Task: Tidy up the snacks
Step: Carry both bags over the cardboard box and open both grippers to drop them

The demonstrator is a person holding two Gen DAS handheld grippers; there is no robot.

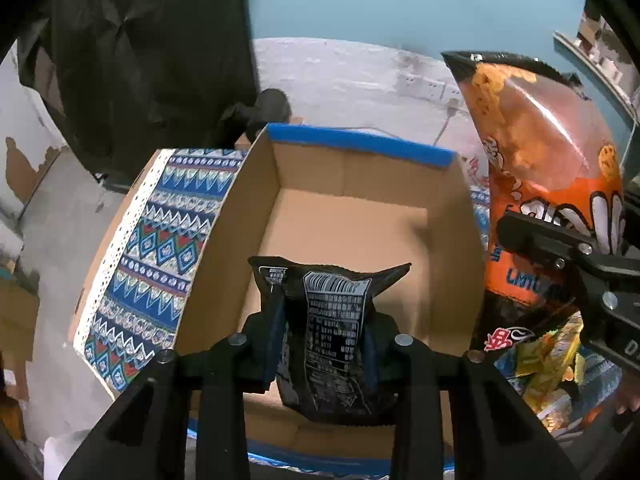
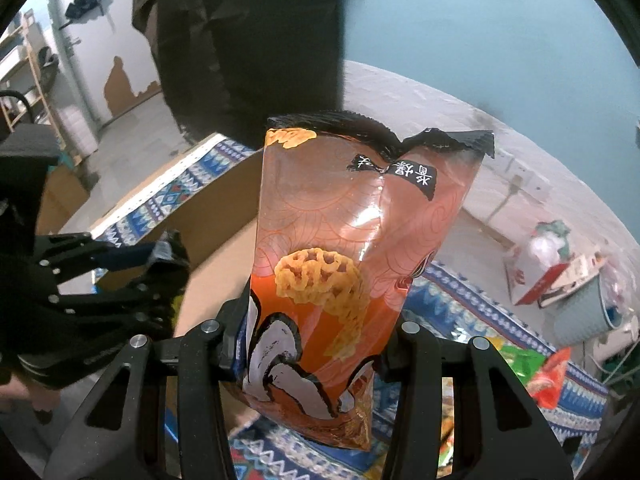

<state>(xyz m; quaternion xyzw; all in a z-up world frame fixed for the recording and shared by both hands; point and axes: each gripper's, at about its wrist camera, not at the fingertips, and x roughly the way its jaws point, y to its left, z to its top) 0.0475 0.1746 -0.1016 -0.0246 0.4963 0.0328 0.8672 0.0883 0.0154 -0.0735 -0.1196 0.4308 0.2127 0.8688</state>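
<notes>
My left gripper (image 1: 324,344) is shut on a small black snack packet (image 1: 334,332) and holds it over the near end of an open cardboard box (image 1: 348,216) with blue tape on its rim. My right gripper (image 2: 312,344) is shut on a tall orange snack bag (image 2: 344,280) and holds it upright to the right of the box; this bag also shows in the left wrist view (image 1: 548,184). The left gripper shows at the left of the right wrist view (image 2: 160,264).
The box stands on a table with a blue patterned cloth (image 1: 160,248). Loose snack packets (image 1: 548,364) lie on the cloth to the right of the box, with green and red ones (image 2: 536,368) further right. A grey basket (image 2: 588,312) stands at the far right.
</notes>
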